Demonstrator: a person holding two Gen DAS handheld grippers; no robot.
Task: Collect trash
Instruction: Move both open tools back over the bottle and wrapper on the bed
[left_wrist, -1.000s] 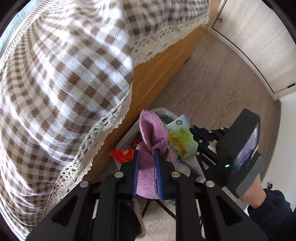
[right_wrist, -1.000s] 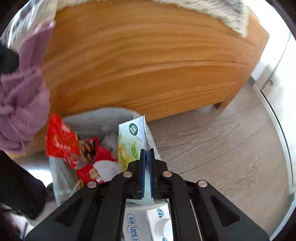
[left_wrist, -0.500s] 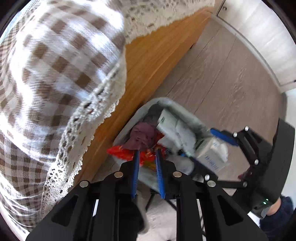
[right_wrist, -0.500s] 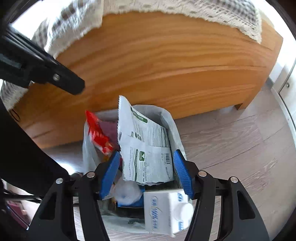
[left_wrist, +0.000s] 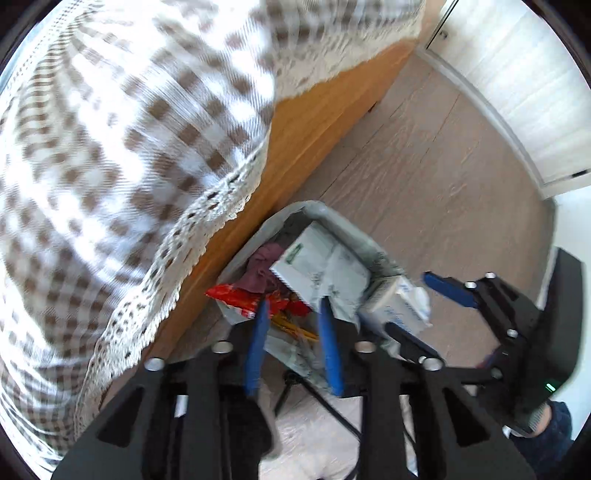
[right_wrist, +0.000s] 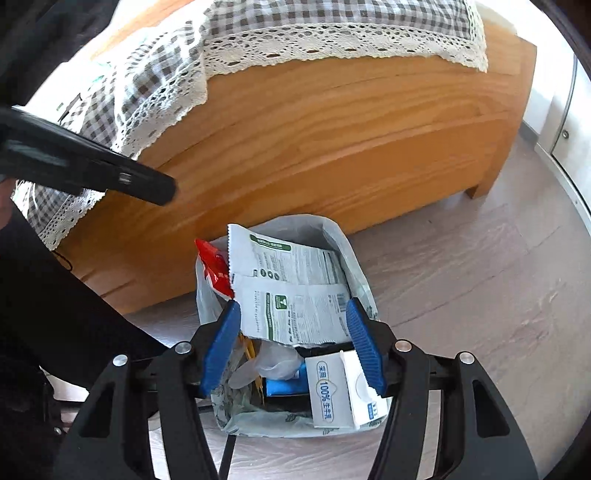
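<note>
Right gripper (right_wrist: 291, 341): blue ribbed pads spread wide, released, empty, hovering over the mouth of the grey plastic-lined trash bin (right_wrist: 340, 236). Left gripper (left_wrist: 293, 345): blue pads parted with a clear gap, nothing between them, angled down above the same bin (left_wrist: 314, 206); motion blur softens that view.

Seen in the right wrist view, lying across the top of the bin between the spread pads: a flat, creased white snack pouch with green printing and a serrated edge (right_wrist: 291, 288), printed back facing up. At 10 o'clock of the pouch, standing on edge against the liner: a glossy red crinkled wrapper (right_wrist: 214, 269). At 5 o'clock of the pouch, at the near rim: a white rectangular milk carton with blue lettering (right_wrist: 343, 391), tilted, beside a blue box edge and clear crumpled film.

Seen in the left wrist view, tucked at 10 o'clock of the white pouch (left_wrist: 321, 269): a soft purple terry cloth (left_wrist: 260, 269), bunched inside the bin above the red wrapper (left_wrist: 236, 297).

Beyond the bin at 12 o'clock: a smooth orange-brown wooden bed frame (right_wrist: 332, 129), draped with a brown-and-white checked cover with lace trim (right_wrist: 332, 22). Underfoot: grey wood-grain plank floor (right_wrist: 480, 280). Bin close against the bed frame.
</note>
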